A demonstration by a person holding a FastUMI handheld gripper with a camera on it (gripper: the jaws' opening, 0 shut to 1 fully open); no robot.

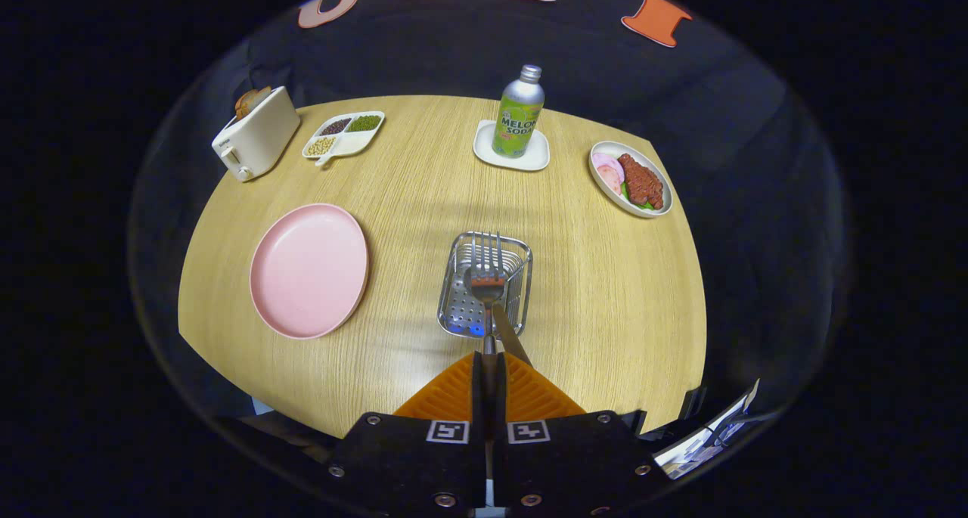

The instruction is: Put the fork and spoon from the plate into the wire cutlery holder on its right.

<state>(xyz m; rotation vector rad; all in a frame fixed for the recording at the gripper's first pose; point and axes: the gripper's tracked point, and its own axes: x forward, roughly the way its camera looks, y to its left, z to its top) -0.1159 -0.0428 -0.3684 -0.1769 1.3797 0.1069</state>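
Above the wire holder [485, 295], the gripper [489, 367] clamps fork [486, 255] and spoon [488, 285] handles; releasing off-centre could drop them outside.

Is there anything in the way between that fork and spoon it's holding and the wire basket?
Nothing visible is. The hand-held gripper is shut on the handles of the fork and spoon, whose heads hang over the open top of the wire cutlery holder. The pink plate sits off to its left.
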